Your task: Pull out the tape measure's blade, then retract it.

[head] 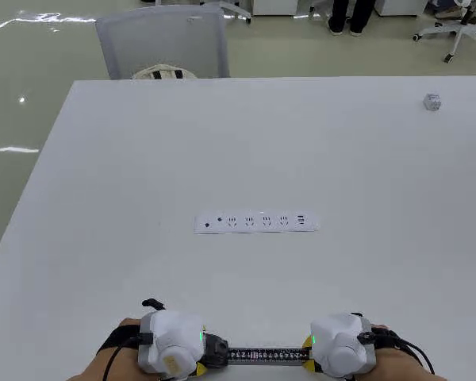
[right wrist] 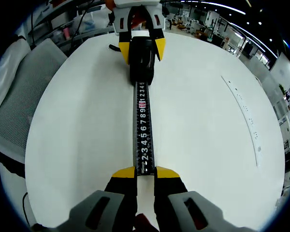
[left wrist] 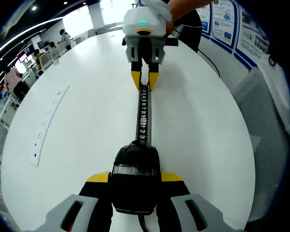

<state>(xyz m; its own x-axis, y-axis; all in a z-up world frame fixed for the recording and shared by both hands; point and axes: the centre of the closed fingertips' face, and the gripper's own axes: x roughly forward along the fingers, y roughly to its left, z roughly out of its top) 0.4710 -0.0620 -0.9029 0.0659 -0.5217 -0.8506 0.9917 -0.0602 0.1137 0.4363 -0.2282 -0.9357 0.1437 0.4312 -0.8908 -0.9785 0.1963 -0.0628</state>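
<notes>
White table, power strip flat at its middle, grey chair at the far end, glossy floor beyond. At the near edge both grippers sit low, facing each other. Left gripper is clamped on the tape case. Right gripper pinches the tip of the blade, stretched straight between them.

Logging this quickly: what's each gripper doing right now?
Left gripper: shut on the tape measure.
Right gripper: shut on the blade, at its end.
</notes>
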